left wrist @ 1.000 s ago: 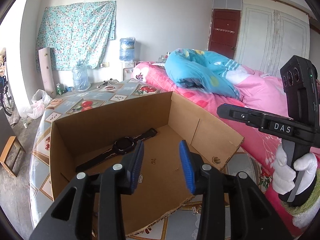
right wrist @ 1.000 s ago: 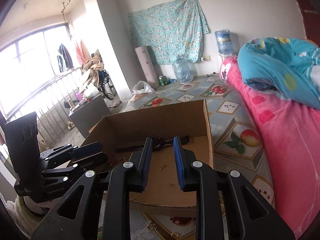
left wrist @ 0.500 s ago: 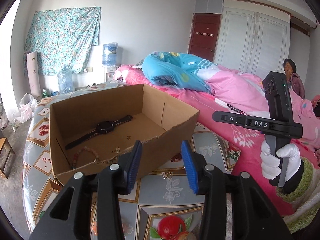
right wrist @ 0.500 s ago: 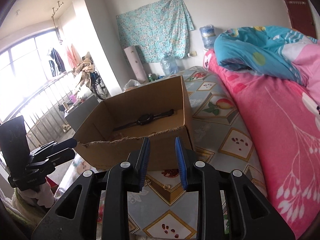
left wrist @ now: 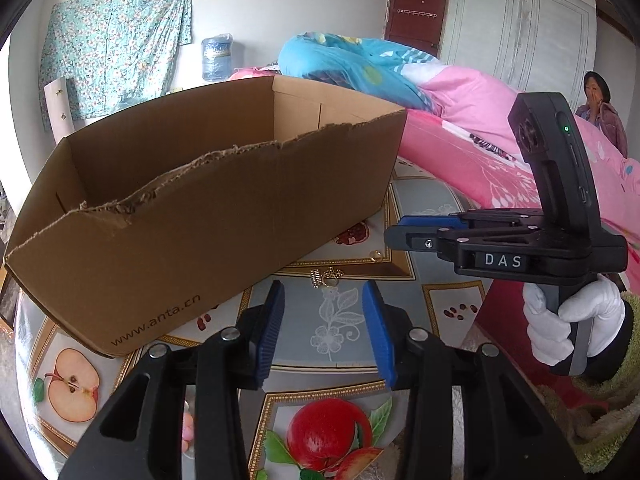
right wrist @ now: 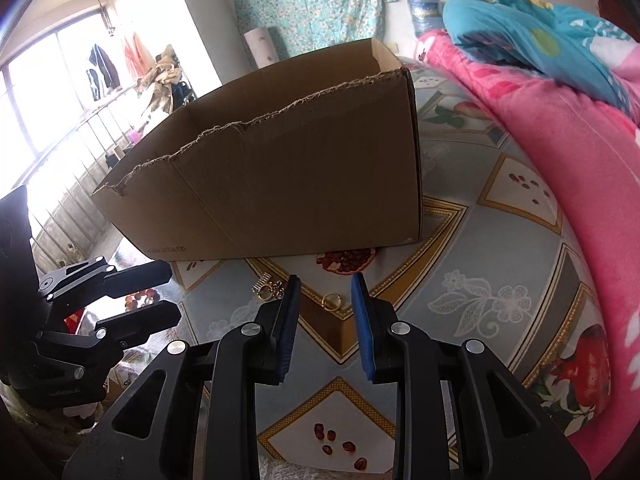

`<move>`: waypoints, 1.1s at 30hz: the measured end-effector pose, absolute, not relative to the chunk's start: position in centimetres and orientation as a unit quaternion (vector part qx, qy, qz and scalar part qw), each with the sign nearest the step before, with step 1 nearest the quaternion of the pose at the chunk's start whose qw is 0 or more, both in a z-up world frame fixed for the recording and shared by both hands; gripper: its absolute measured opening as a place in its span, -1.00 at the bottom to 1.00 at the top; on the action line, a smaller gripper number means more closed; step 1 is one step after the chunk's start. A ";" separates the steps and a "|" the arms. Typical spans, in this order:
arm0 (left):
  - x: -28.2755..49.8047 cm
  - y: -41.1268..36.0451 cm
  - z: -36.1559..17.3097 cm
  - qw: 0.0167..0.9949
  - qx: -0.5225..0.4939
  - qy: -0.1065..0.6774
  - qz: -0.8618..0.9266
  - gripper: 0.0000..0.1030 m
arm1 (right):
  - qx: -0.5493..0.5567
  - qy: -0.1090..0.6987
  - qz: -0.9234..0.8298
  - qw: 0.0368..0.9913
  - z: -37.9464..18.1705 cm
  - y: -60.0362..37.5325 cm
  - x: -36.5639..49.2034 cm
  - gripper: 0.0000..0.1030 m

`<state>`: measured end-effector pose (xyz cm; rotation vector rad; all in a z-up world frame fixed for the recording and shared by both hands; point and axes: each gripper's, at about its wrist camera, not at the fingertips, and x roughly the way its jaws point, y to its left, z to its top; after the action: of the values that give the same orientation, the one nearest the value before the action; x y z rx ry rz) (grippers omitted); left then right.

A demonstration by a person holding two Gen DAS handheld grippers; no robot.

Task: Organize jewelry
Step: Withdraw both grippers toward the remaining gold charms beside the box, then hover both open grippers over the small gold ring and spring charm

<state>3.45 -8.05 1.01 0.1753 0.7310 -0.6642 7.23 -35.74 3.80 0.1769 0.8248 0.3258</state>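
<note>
A brown cardboard box [left wrist: 208, 216] with a torn front rim stands on the fruit-print tablecloth; its inside is hidden from here. In front of it lie small gold pieces: a chain-and-clasp cluster [left wrist: 325, 278] [right wrist: 267, 289] and a gold ring [right wrist: 331, 301] [left wrist: 375, 256]. My left gripper [left wrist: 323, 294] hovers just short of the cluster, jaws closing a little, nothing between them. It also shows at the left of the right wrist view [right wrist: 174, 294]. My right gripper [right wrist: 324, 286] is open just above the ring, with bare pads. A white-gloved hand [left wrist: 568, 324] holds it.
A pink quilt [right wrist: 560, 168] and a blue duvet [left wrist: 352, 64] lie on the bed to the right of the tablecloth [left wrist: 440, 292]. A person [left wrist: 600, 112] sits at the far right. A water bottle [left wrist: 216, 56] and a floral cloth [left wrist: 116, 36] are at the back wall.
Both grippers have sunk and pulled back from above the box to the tablecloth in front of it. The box's inside and the watch in it have dropped out of sight.
</note>
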 end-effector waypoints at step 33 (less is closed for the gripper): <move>6.2 -12.5 -2.5 0.855 0.168 0.385 -0.303 -0.51 | 0.116 0.406 0.166 0.891 2.2 -37.2 8.0 -0.50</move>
<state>6.15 -12.49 -2.51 0.3529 0.8103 -0.6373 8.04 -37.21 2.21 0.2408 0.8435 0.3456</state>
